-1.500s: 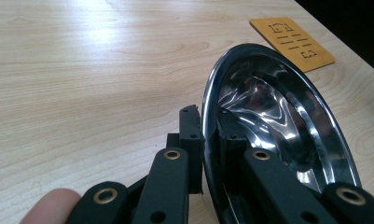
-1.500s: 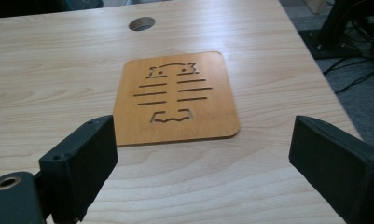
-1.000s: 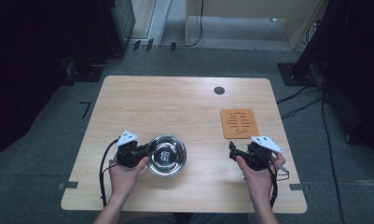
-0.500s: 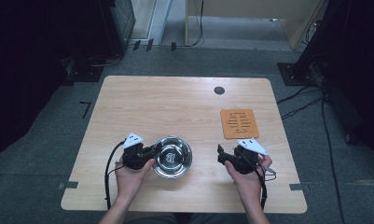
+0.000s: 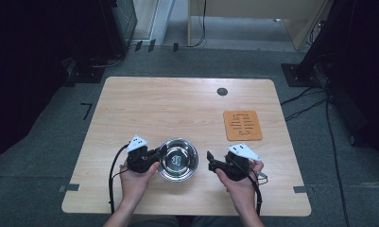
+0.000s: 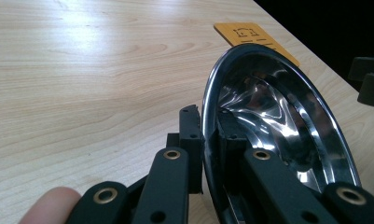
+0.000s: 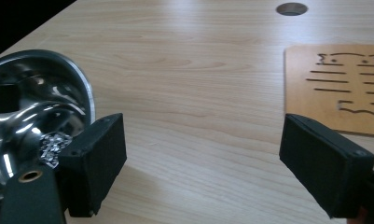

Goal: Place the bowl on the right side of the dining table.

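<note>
the steel bowl (image 5: 178, 159) sits near the front edge of the table (image 5: 177, 109), its left rim pinched by the left gripper (image 5: 155, 154) to steady it, while the right gripper (image 5: 210, 161), jaws spread, faces its other side, apparently for a second hold.

No legible text, brand, number or sign was present in any view. The orange mat (image 5: 243, 125) on the bench (image 5: 177, 104) carried cut-out markings: a row of horizontal slots, with an angular, bracket-like figure above them and a wavy-edged figure below. In the right gripper view these markings (image 7: 343, 84) appeared as dark lines and outlines, but they formed no readable characters. In the left gripper view the near corner of the mat (image 6: 250, 35) showed one bracket-like outline, likewise unreadable. The steel bowl (image 5: 177, 159) showed a small patterned patch at its centre; no lettering could be made out on it.
</note>
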Motion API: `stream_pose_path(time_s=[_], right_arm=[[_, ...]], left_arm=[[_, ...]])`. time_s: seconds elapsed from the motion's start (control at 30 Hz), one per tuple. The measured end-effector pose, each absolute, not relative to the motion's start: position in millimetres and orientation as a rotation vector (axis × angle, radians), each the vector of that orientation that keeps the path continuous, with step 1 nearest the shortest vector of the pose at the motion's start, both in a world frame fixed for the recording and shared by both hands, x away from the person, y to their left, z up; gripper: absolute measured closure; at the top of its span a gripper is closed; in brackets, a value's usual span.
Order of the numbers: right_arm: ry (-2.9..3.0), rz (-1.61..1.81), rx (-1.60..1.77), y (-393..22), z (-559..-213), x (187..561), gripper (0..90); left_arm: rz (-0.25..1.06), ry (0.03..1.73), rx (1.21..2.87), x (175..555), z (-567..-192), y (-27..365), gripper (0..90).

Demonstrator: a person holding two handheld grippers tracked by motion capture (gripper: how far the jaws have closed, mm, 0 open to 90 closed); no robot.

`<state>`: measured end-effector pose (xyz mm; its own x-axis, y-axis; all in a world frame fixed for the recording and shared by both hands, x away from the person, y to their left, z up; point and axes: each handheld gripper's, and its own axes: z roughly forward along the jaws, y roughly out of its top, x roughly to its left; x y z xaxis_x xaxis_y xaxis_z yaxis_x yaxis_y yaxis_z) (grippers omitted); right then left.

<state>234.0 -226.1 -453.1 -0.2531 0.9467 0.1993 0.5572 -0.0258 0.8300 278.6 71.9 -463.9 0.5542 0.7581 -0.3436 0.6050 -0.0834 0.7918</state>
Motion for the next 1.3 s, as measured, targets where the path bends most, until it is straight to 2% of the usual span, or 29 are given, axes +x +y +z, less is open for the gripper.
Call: stream_pose_path(time_s=[0.8, 0.97, 1.0, 1.03, 1.07, 1.1, 1.13, 1.23, 1.3], right_arm=[[1.933, 1.231, 1.516, -194.6, -465.3, 226.7, 17.3], [1.926, 1.232, 1.524, -191.3, -467.7, 224.8, 24.0], [1.927, 1.227, 1.513, -190.6, -467.8, 223.9, 32.2], [1.927, 1.227, 1.513, -190.6, -467.8, 223.9, 32.2], [1.937, 1.24, 1.49, -189.9, -468.4, 222.4, 38.4], [1.937, 1.24, 1.49, -189.9, -468.4, 222.4, 38.4], [1.945, 1.254, 1.499, -190.3, -469.6, 222.3, 45.4], [1.962, 1.279, 1.508, -191.6, -471.1, 223.1, 49.7], [1.949, 1.257, 1.499, -191.1, -473.0, 221.7, 60.1]], left_arm=[[0.203, 1.101, 1.753, 267.0, -461.1, 56.6, 84.6], [0.213, 1.096, 1.748, 264.3, -460.3, 54.4, 84.5], [0.213, 1.096, 1.748, 264.3, -460.3, 54.4, 84.5], [0.214, 1.093, 1.747, 263.7, -460.3, 53.6, 84.5], [0.216, 1.091, 1.748, 263.2, -460.2, 52.9, 84.5], [0.218, 1.089, 1.75, 262.7, -460.2, 52.2, 84.5], [0.221, 1.086, 1.749, 262.1, -460.3, 51.3, 84.5], [0.227, 1.077, 1.752, 260.2, -460.5, 49.2, 84.5], [0.23, 1.068, 1.749, 259.0, -460.4, 47.9, 84.5]])
